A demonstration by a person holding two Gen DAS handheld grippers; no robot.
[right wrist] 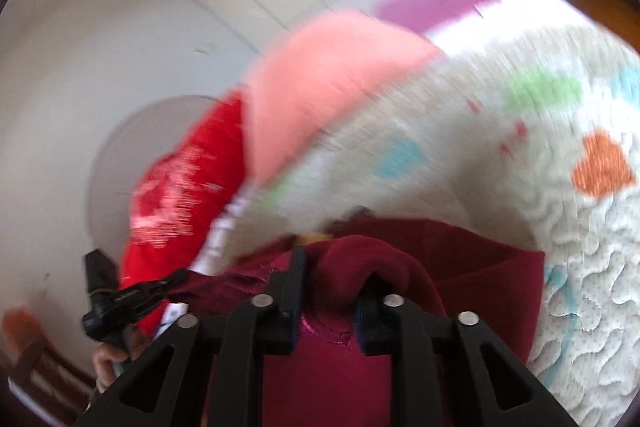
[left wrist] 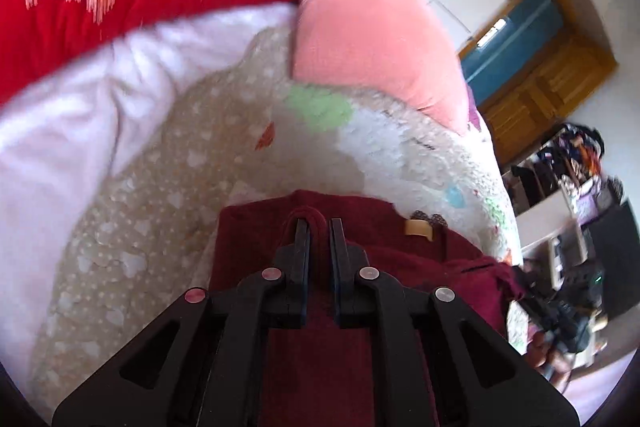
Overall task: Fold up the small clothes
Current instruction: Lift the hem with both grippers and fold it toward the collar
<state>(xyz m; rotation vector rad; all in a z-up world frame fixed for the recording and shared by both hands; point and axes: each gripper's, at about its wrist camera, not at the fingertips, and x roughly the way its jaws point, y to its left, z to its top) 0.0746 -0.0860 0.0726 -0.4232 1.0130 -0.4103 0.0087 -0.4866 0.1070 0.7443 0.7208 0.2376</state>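
Both grippers appear to be carrying a fold across the dark maroon knitted garment (left wrist: 360, 251), which lies on the cream quilted bedspread (left wrist: 420, 155) below the salmon-pink pillow (left wrist: 372, 39). The left gripper (left wrist: 319, 227) pinches a maroon edge between nearly closed fingers; the right gripper (right wrist: 334, 267) clamps a thick bunched roll. Next, I judge, comes laying both edges down level before letting go. The knit looks soft and thick.

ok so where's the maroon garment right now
The maroon garment lies at the bottom centre of both wrist views, on the patterned quilt, pinched by the left gripper and the right gripper, below the pink cushion.
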